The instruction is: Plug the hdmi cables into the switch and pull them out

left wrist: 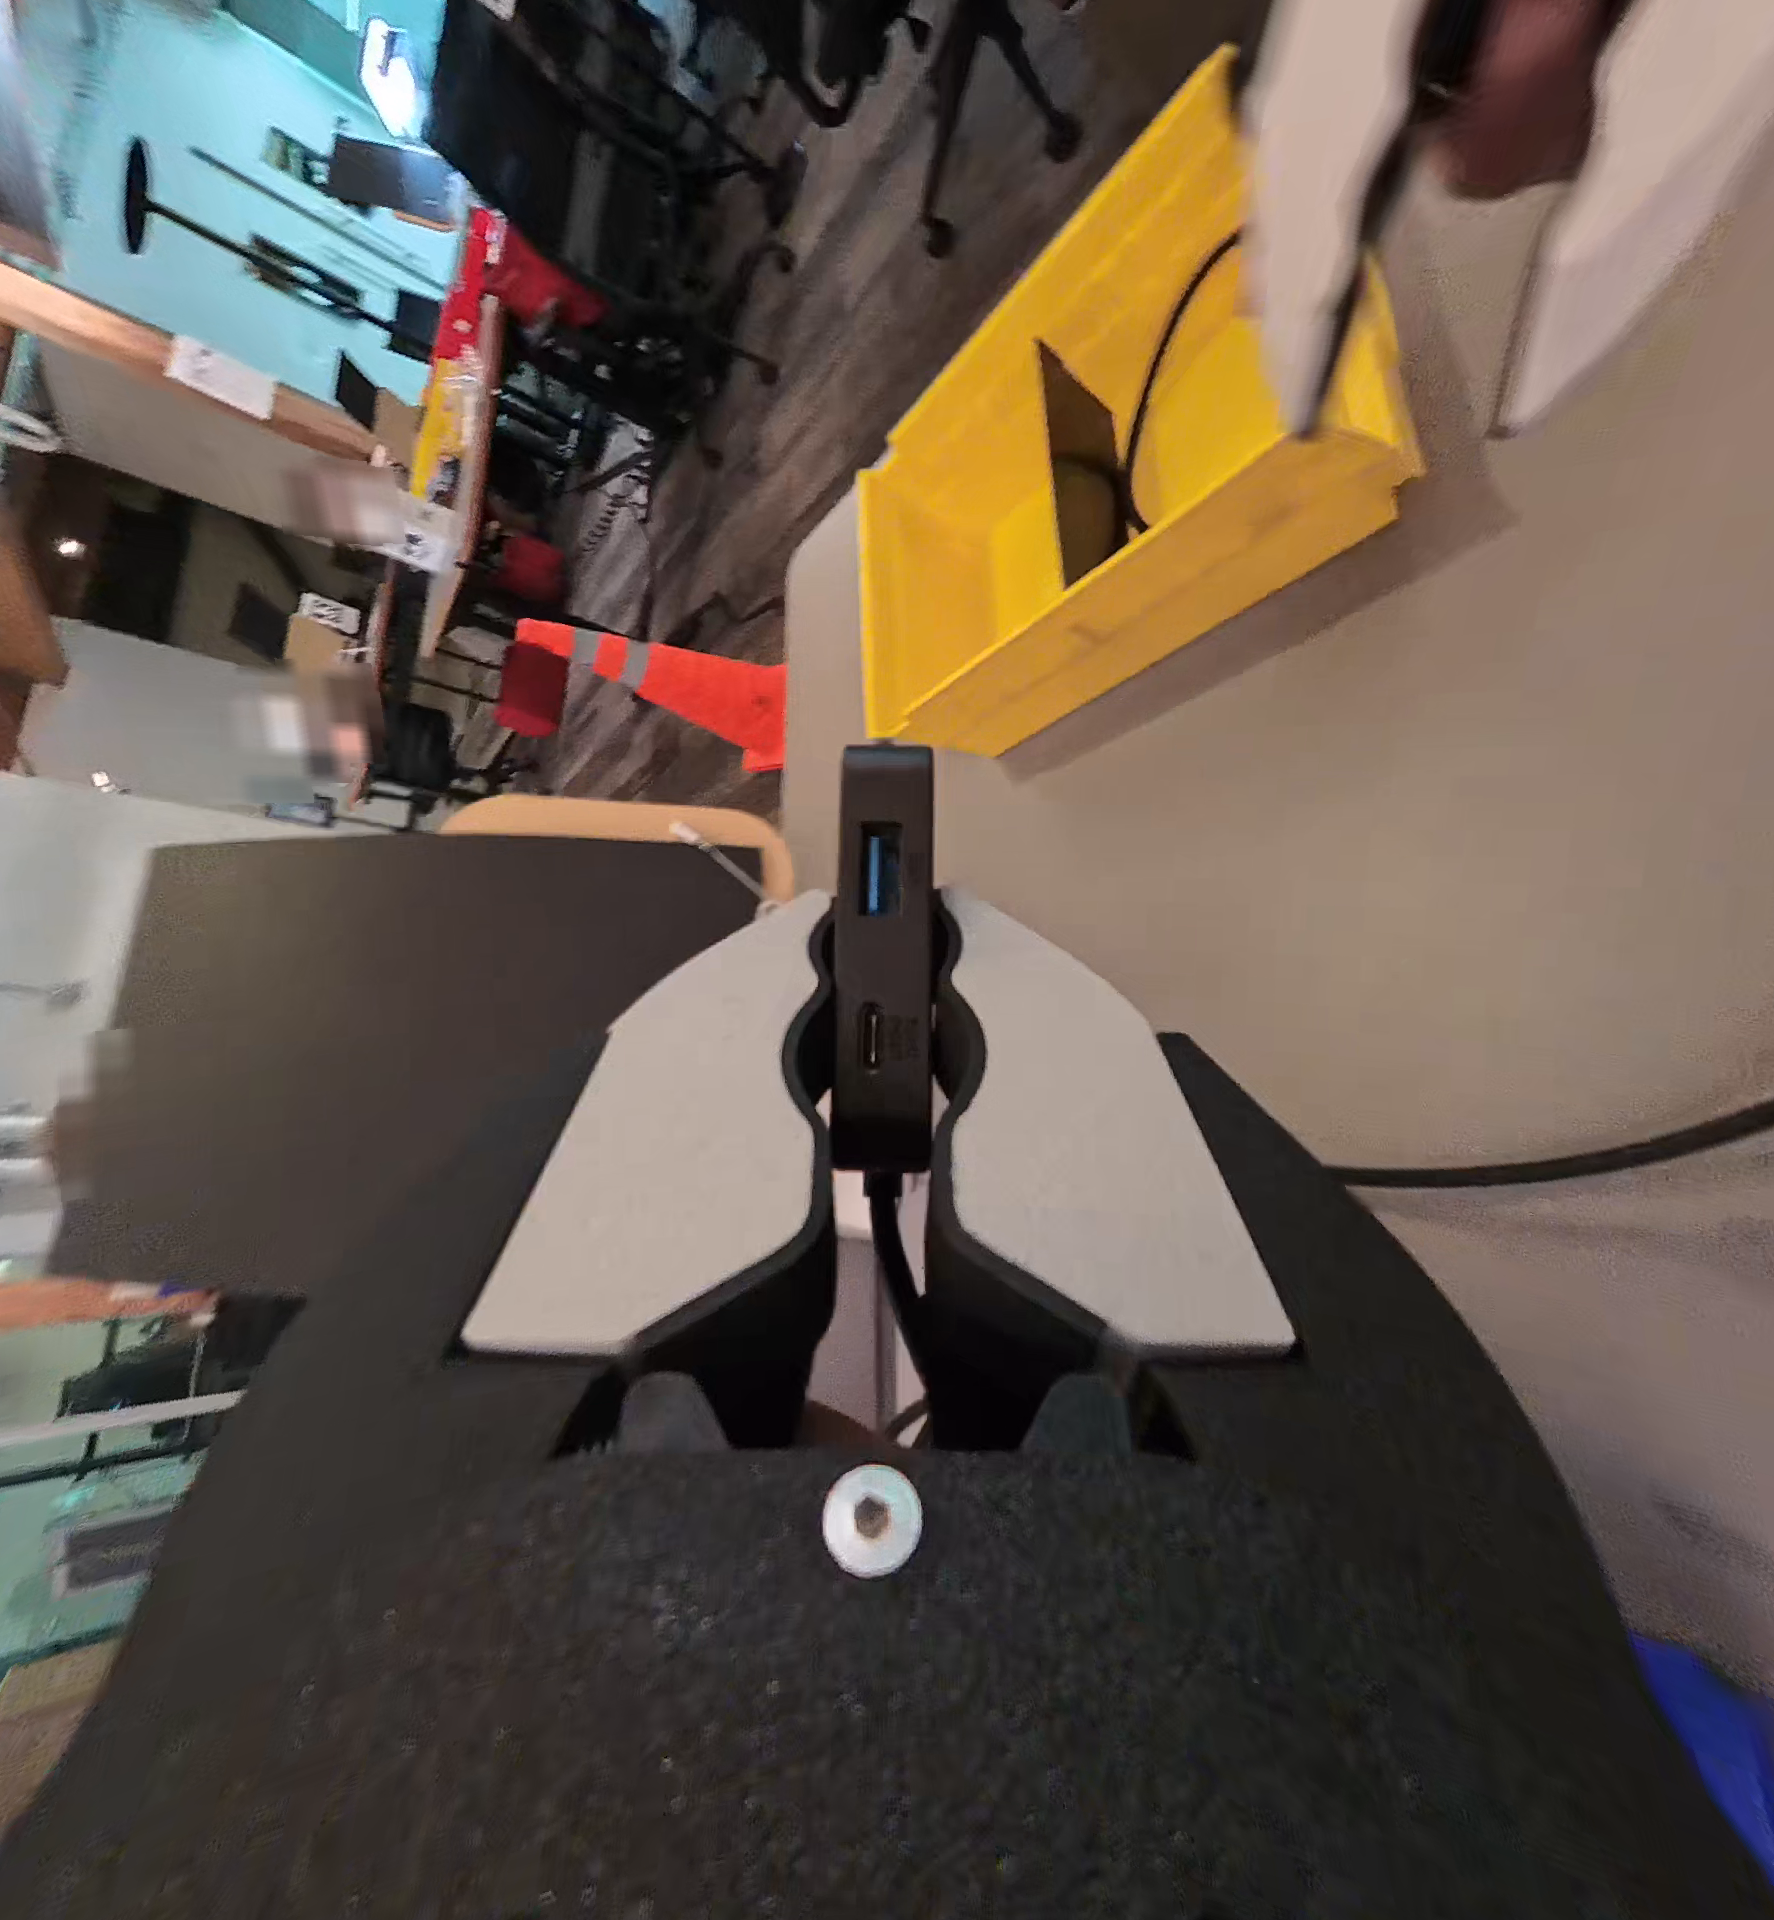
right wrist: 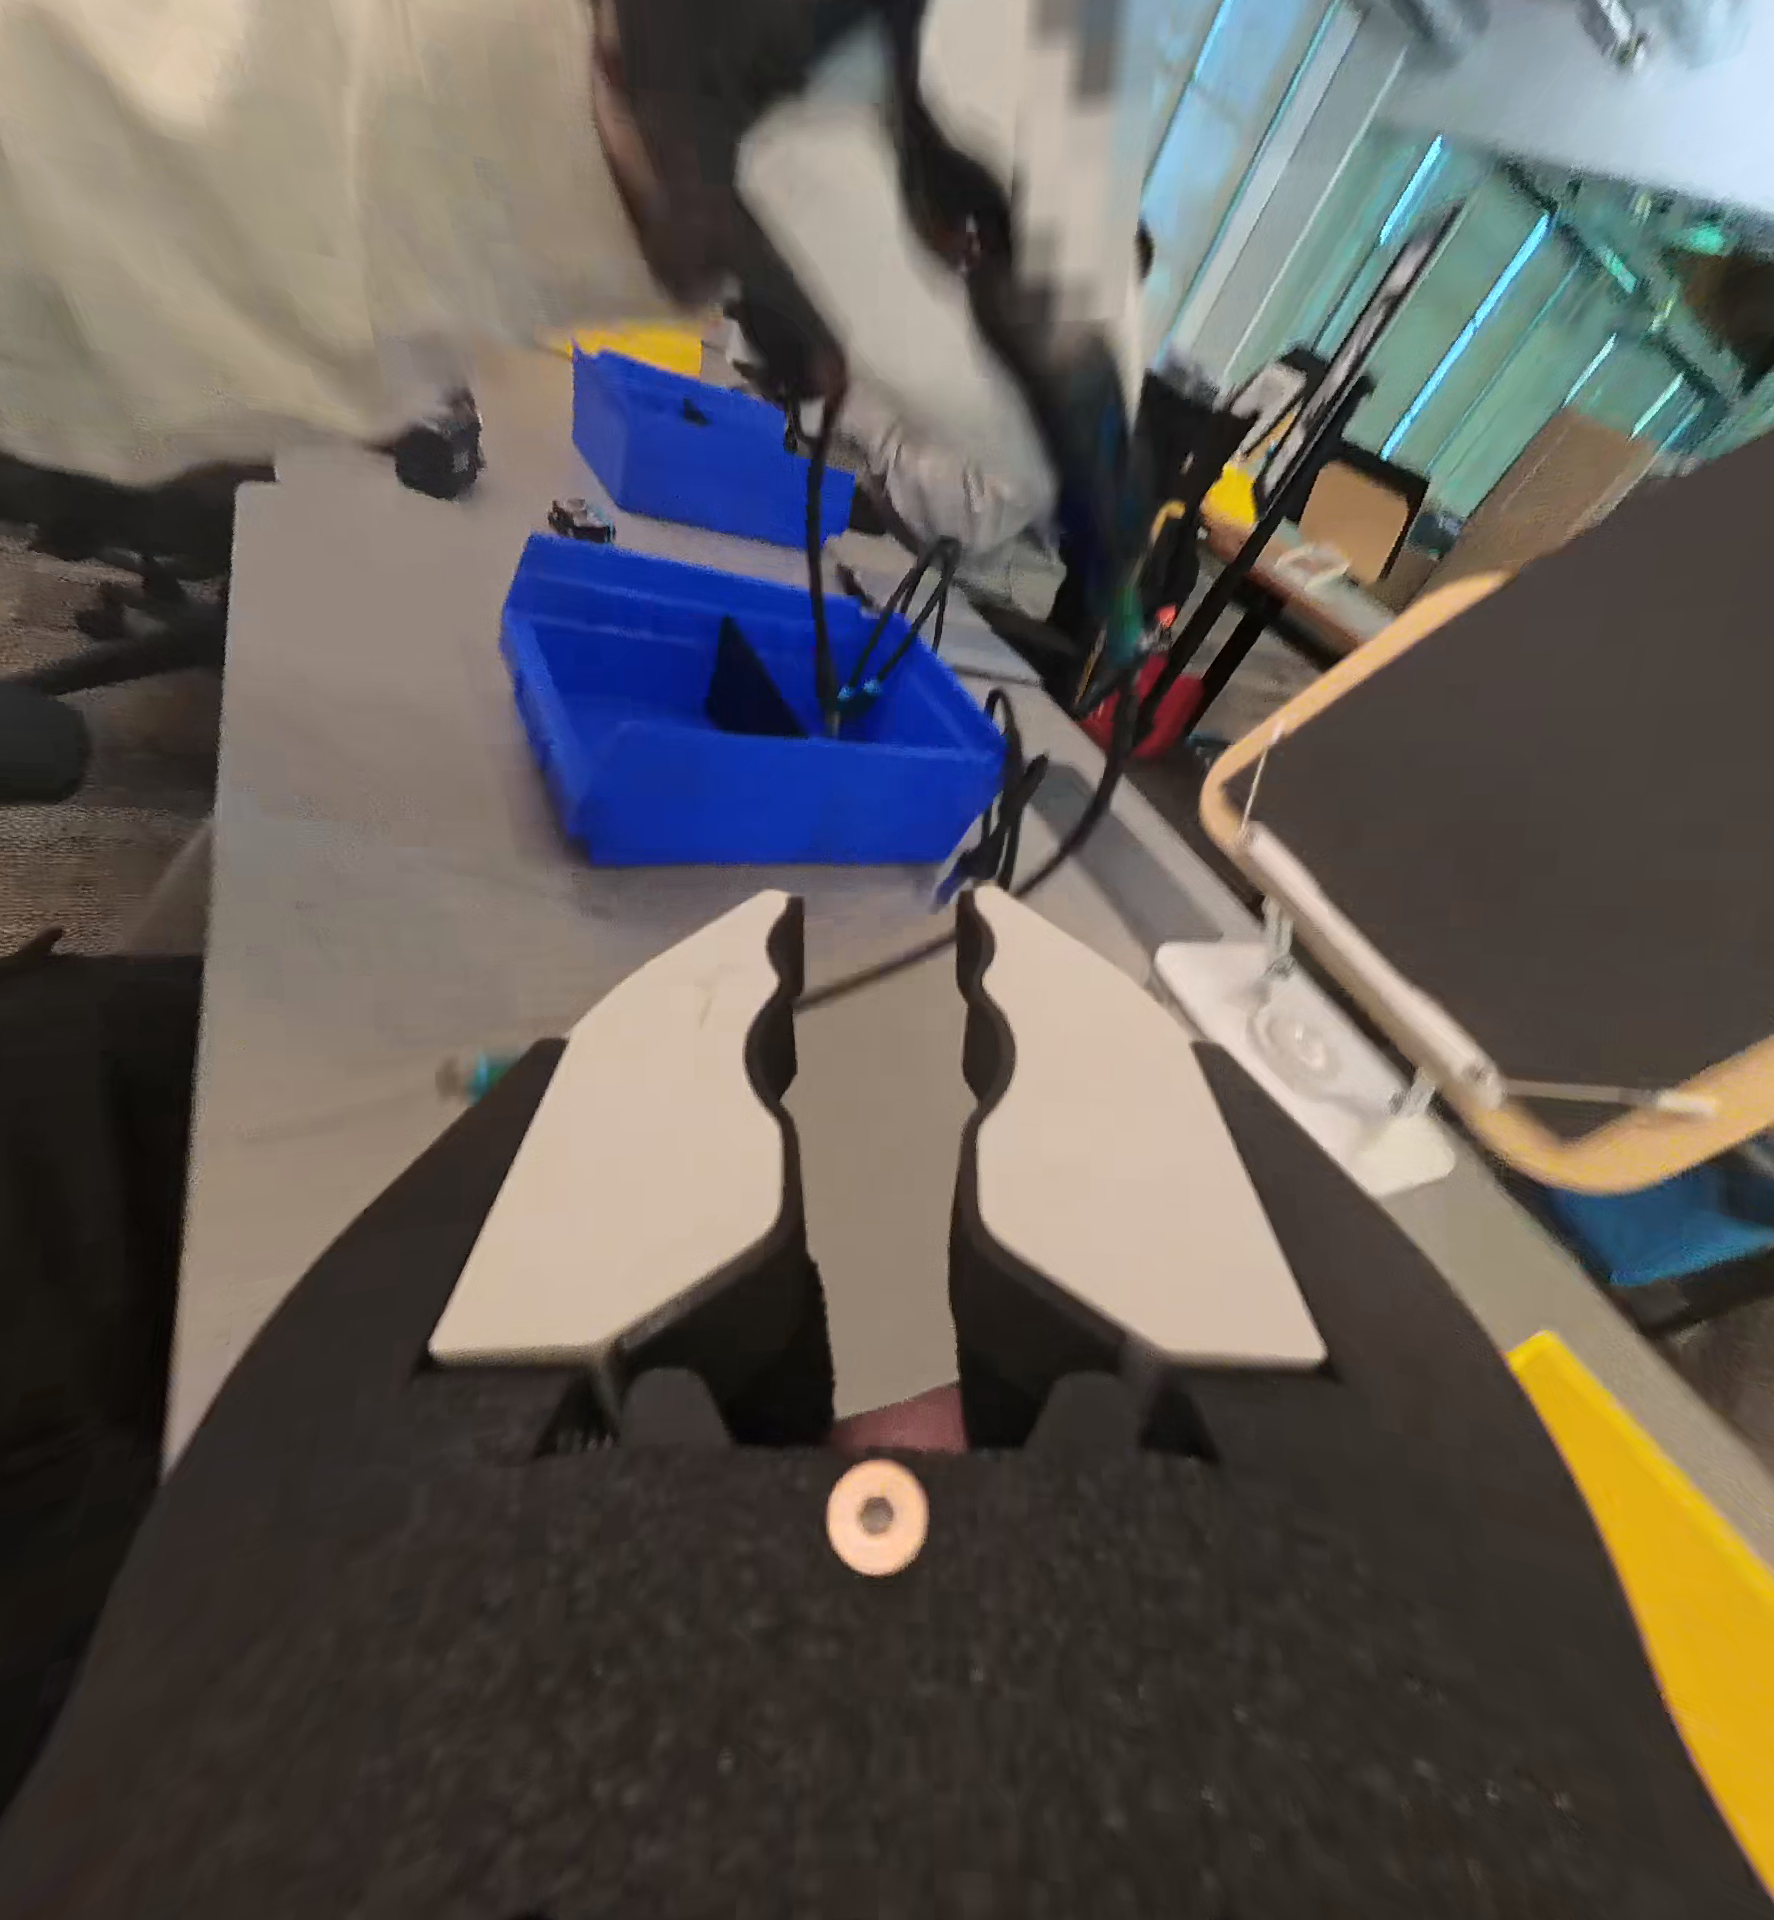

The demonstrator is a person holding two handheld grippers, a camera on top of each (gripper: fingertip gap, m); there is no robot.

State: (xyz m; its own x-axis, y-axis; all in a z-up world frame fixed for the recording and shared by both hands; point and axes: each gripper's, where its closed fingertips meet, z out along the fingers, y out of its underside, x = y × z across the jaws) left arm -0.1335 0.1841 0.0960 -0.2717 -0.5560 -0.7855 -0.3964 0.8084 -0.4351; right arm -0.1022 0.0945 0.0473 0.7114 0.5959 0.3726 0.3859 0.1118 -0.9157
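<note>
the left gripper point(left wrist: 883, 914) was clamped on the switch point(left wrist: 884, 966), a slim black adapter that stood up between its grey fingers point(left wrist: 696, 1122), with a blue port and a smaller oval port facing the camera. a short black lead point(left wrist: 891, 1247) ran down from the switch's lower end, between the fingers. the left wrist view was tilted, so the grey table point(left wrist: 1485, 831) ran up the right side, with a yellow bin point(left wrist: 1122, 582) on it holding a loop of black cable point(left wrist: 1163, 374). another black cable point(left wrist: 1589, 1153) lay across the table to the right. the right gripper point(right wrist: 878, 914) was open and held nothing, its fingers parted above the table. ahead of it sat a blue bin point(right wrist: 758, 790) with black hdmi cables point(right wrist: 821, 582) rising out of it, and a second blue bin point(right wrist: 696, 457) stood behind. the right gripper also showed blurred at the top right of the left wrist view.
</note>
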